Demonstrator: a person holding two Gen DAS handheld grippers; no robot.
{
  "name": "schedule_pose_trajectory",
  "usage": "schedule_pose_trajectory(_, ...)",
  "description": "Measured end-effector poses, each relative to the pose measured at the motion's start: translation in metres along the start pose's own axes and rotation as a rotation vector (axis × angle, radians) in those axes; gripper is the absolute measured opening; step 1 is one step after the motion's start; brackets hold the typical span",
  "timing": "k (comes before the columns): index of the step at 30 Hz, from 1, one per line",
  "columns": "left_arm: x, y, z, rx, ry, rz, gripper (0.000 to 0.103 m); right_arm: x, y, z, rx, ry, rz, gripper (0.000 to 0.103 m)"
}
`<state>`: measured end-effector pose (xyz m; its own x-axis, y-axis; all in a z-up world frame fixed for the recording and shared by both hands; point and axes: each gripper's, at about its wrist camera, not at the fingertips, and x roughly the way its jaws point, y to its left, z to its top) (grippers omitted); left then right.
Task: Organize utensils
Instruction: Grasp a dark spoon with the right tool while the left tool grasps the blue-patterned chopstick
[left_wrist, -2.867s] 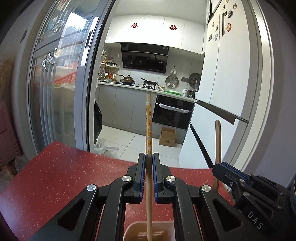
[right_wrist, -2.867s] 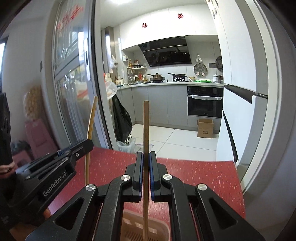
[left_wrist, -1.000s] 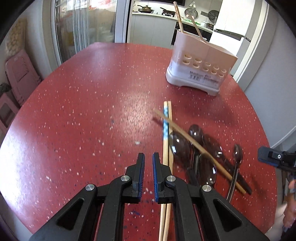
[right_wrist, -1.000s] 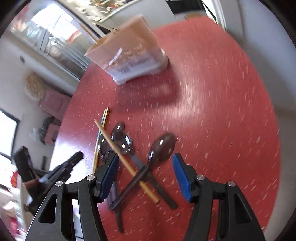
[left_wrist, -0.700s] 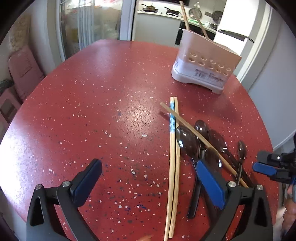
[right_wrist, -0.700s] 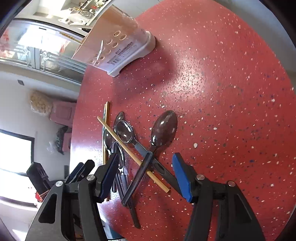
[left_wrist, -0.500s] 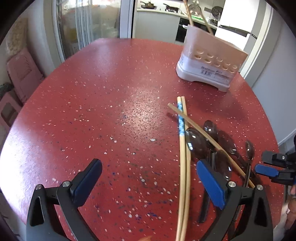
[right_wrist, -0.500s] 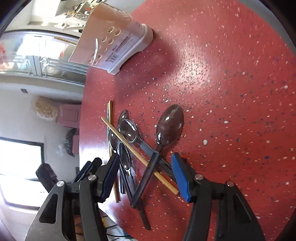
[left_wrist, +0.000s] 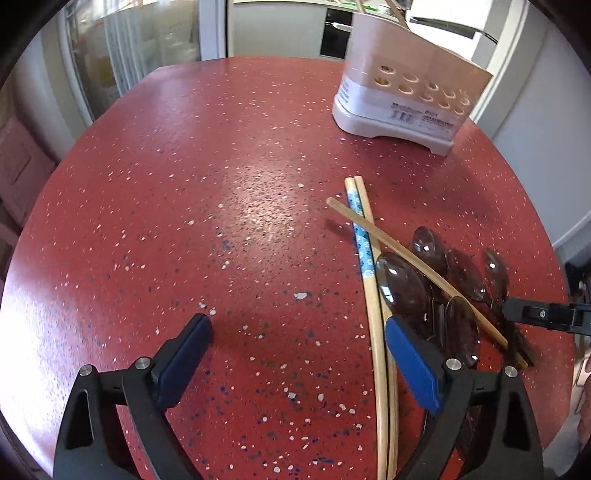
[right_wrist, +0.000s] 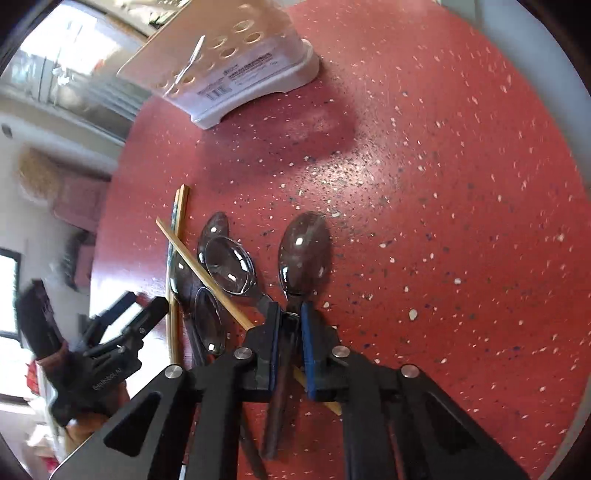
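Left gripper (left_wrist: 297, 338): jaws spread wide above the red speckled table (left_wrist: 184, 206), nothing held between them; only bare tabletop is seen in the gap. Its right blue pad (left_wrist: 412, 365) is seen just beside a pair of chopsticks (left_wrist: 375, 314), one of them blue-patterned, laid side by side. A third, plain chopstick (left_wrist: 417, 266) is laid slantwise across the pair and across a cluster of dark spoons (left_wrist: 402, 288). The white utensil holder (left_wrist: 402, 99) is stood upright farther back on the table, well apart from the pile, with stick ends seen rising from its top.

Right gripper (right_wrist: 287, 317): jaws have just been closing and are now pinched on the neck of the rightmost spoon (right_wrist: 304, 249), whose bowl is seen resting on the table ahead of the pads. The dark handle is seen running back between the fingers.
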<state>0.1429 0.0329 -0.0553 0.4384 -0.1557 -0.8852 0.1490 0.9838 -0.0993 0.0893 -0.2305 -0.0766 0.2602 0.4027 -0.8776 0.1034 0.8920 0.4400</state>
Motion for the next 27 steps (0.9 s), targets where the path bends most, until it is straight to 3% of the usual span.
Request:
schedule_pose_trajectory(3, 0.004, -0.006, 0.004, 0.02, 0.005, 0.008, 0.103, -0.001, 0.006, -0.002, -0.035, -0.005, -0.027, 0.012)
schedule_pose_trajectory(19, 0.008, -0.003, 0.0, 0.047, 0.025, 0.071, 0.103, -0.001, -0.004, 0.0, -0.023, 0.01, 0.01, 0.012)
schedule_pose_trajectory(27, 0.018, -0.012, 0.018, 0.072, 0.066, 0.059, 0.103, 0.003, 0.006, 0.004, -0.052, 0.035, -0.017, 0.012)
